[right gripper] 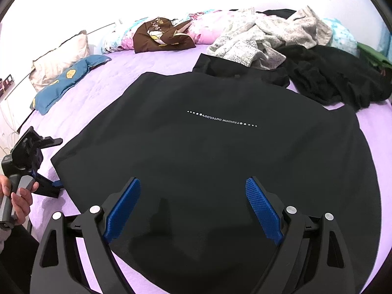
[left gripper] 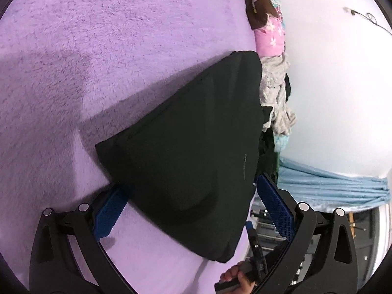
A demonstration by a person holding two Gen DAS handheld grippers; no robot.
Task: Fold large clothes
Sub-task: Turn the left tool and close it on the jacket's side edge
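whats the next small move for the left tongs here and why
Probably close the left tongs on the near corner of the black sweatshirt. In the left wrist view the jaws stand open astride that edge, one blue pad low against the purple bedspread. The right tongs hover open over the hem, gripping nothing, so no fold can start until a corner is held.

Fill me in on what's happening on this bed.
A person is folding a large black T-shirt with small white lettering, spread flat on a purple fleece bedspread. The left gripper sits open at the shirt's edge, one blue finger tucked under the fabric. The right gripper hovers open over the near hem, gripping nothing. Unfolded clothes, including a grey knit sweater, wait along the far side.
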